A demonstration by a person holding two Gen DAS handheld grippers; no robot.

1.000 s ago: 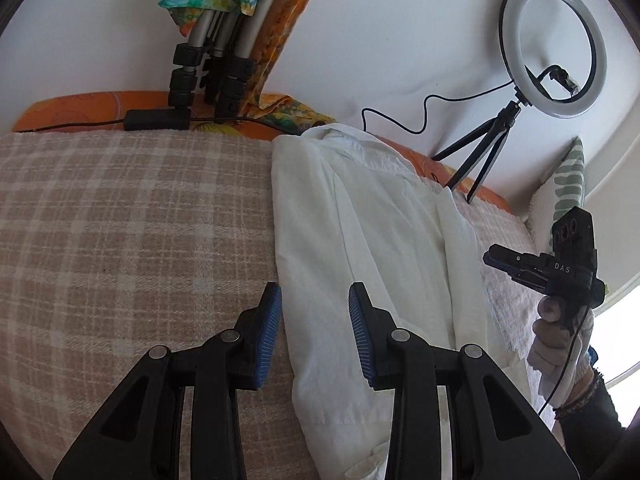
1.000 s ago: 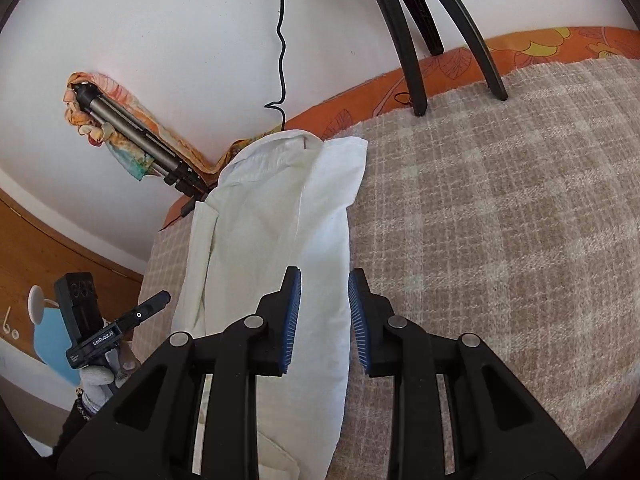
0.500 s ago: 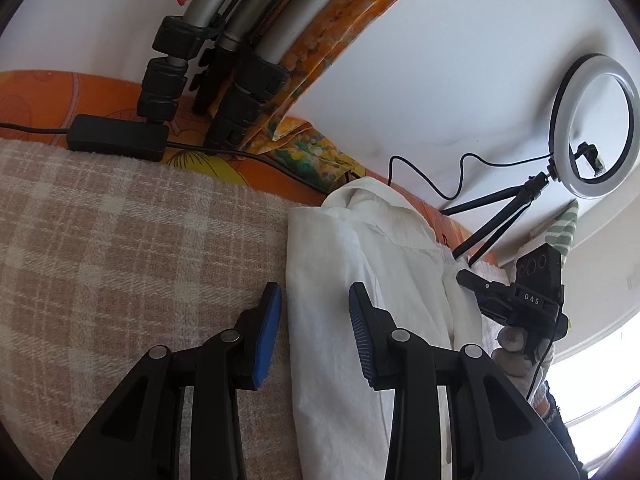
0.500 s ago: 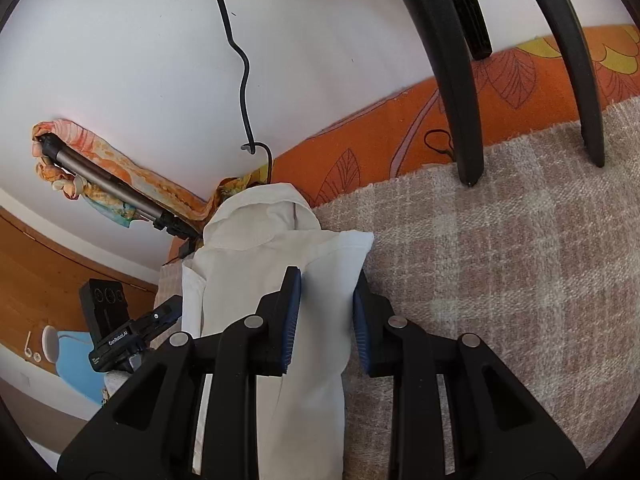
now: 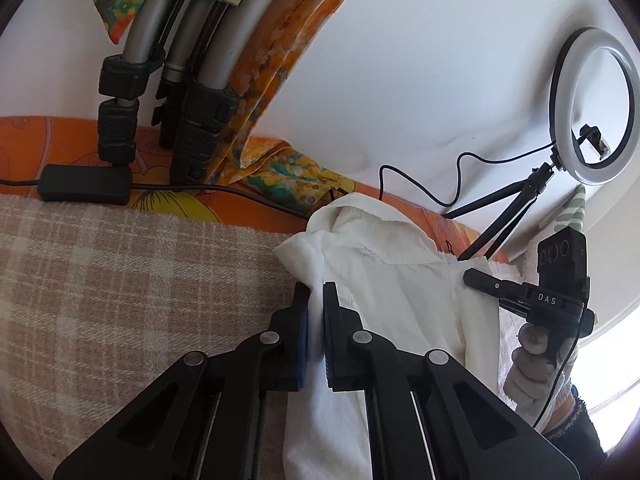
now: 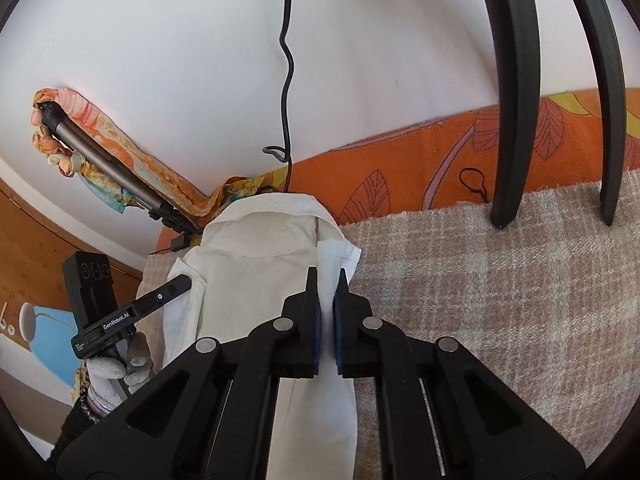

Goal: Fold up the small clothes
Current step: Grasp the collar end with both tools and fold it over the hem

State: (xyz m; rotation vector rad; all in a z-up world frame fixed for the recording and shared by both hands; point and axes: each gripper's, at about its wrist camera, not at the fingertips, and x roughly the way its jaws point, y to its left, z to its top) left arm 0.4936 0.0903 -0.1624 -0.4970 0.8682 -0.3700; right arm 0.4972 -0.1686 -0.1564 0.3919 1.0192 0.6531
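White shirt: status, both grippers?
Left gripper, right gripper: jaws just closed on white cotton shirt, either shoulder edge. Shirt flat on checked blanket. Nothing obstructing.

White letters "DAS" stand on the side of the right gripper [image 5: 472, 278], just behind its fingers, and "GenRobot.AI" runs along the side of the left gripper [image 6: 182, 282].

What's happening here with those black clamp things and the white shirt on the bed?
A person is folding a white shirt that lies lengthwise on a checked blanket, with a hand-held gripper in each hand. The left gripper has just closed on the shirt's left shoulder edge near the collar, and the right gripper has just closed on the right one. Both now pinch cloth, so the next fold looks about to start.
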